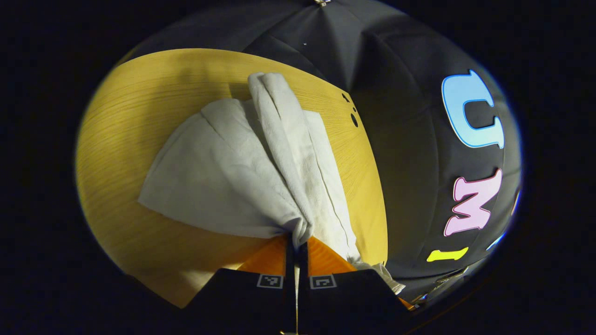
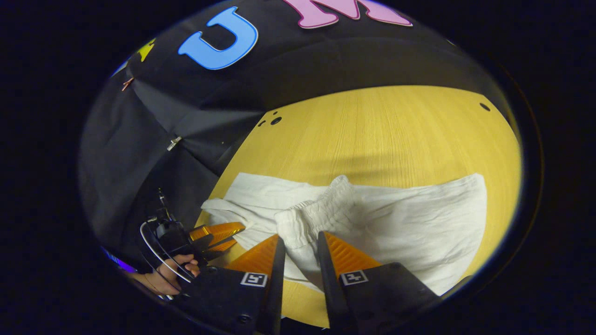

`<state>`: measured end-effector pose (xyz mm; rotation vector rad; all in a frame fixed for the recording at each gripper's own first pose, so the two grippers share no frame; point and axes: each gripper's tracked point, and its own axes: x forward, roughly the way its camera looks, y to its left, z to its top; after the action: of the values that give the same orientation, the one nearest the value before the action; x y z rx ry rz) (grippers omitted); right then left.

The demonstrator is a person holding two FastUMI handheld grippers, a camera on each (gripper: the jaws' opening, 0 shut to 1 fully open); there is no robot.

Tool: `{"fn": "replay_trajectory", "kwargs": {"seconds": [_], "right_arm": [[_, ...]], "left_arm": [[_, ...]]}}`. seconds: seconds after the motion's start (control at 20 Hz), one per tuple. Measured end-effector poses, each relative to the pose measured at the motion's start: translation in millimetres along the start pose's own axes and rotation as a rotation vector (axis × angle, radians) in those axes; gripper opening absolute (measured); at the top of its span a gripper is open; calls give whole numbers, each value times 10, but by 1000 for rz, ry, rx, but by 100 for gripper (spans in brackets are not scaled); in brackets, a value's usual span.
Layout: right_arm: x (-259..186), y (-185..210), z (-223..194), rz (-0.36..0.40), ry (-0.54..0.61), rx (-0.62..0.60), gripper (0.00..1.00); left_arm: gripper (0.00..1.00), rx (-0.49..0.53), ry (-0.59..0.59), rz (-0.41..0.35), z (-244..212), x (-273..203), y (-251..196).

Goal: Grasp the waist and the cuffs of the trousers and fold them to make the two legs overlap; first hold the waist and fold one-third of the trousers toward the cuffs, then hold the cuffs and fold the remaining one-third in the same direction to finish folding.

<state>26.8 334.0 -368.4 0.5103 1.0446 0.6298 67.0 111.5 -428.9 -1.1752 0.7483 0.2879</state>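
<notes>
In the left gripper view, the left gripper (image 1: 296, 242) is seen at the bottom with its two fingers pressed almost together, and a bunched edge of the white trousers (image 1: 223, 181) is pinched between them. From this pinch the cloth is spread over the wooden counter (image 1: 121, 139), and a thick rolled fold is drawn away toward the far edge. In the right gripper view, the right gripper (image 2: 300, 244) is held with a narrow gap between its fingers; the gathered elastic waist (image 2: 321, 211) lies in and just beyond this gap, but whether both fingers press on it cannot be told. Farther to the side, the left gripper and the hand (image 2: 179, 267) holding it are seen at the other end of the garment. Beyond, the trousers are laid flat across the counter, with the dark booth wall (image 2: 186, 116) behind. It is judged that the legs are already overlapped and the waist fold is only being started; the cuff fold is left to do.
</notes>
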Motion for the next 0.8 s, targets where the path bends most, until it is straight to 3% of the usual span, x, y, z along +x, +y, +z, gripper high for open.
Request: {"fn": "replay_trajectory", "kwargs": {"seconds": [0.05, 0.1, 0.15, 0.25, 0.3, 0.6, 0.8], "right_arm": [[-2, 51, -23, 25, 8, 26, 53], [-43, 111, -39, 62, 12, 59, 48], [-97, 196, -33, 112, 12, 105, 63], [-248, 265, 52, 185, -17, 220, 67], [-294, 171, 118, 186, -45, 269, 67], [-900, -1128, 369, -24, -230, 421, 67], [-1475, -1909, 378, -134, -323, 535, 67]], "left_arm": [[7, -7, -1, -1, -8, 2, 7], [7, -15, -2, -4, 1, 0, 2], [6, -28, -3, -8, 6, 1, 3], [6, -58, -5, -20, 7, 4, -3], [6, -70, -3, -25, 9, -4, -6], [6, -18, -25, -83, 46, -132, -244], [6, 83, -48, -128, 41, -272, -576]]}}
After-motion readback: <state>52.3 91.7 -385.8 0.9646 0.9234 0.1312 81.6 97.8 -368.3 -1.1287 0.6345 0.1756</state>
